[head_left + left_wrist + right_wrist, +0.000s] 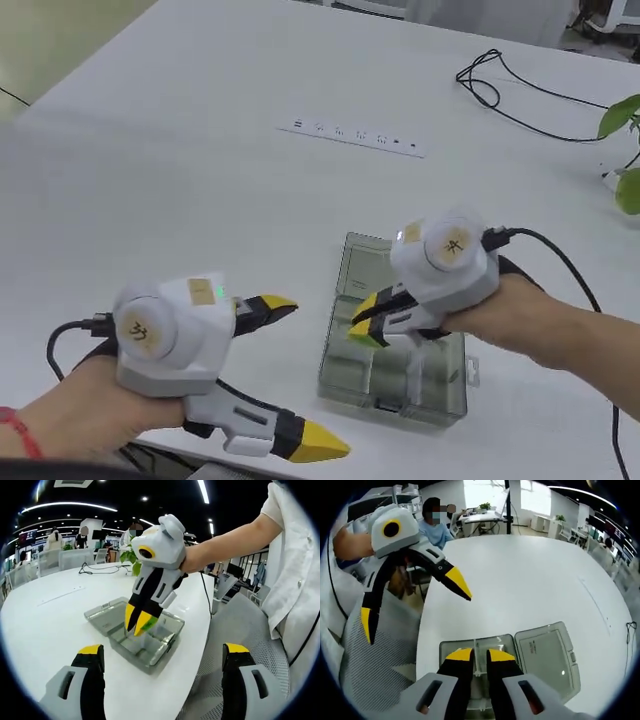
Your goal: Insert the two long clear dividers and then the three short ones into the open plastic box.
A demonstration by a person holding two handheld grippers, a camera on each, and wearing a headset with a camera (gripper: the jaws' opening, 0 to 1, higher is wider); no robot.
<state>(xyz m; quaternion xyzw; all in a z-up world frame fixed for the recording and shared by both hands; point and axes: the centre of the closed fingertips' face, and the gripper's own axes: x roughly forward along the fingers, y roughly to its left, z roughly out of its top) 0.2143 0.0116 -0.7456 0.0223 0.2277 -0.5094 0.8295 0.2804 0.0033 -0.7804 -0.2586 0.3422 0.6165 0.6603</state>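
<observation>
The clear plastic box (pixel 349 371) lies open on the white table, its lid (pixel 365 264) flat on the far side. My right gripper (pixel 362 325) hangs tips-down over the box, shut on a thin clear divider (pixel 479 667) that stands upright between its fingers above the box (pixel 445 647), with the lid (pixel 545 655) to the right. In the left gripper view the right gripper (pixel 139 622) points into the box (pixel 150 654). My left gripper (pixel 297 374) is held left of the box, open and with nothing in it (pixel 163 650); it is also up left in the right gripper view (pixel 412 605).
A white power strip (pixel 352 137) lies further back on the table. A black cable (pixel 500 95) loops at the back right beside green plant leaves (pixel 625 150). The box sits close to the table's near edge. Desks and people are in the background.
</observation>
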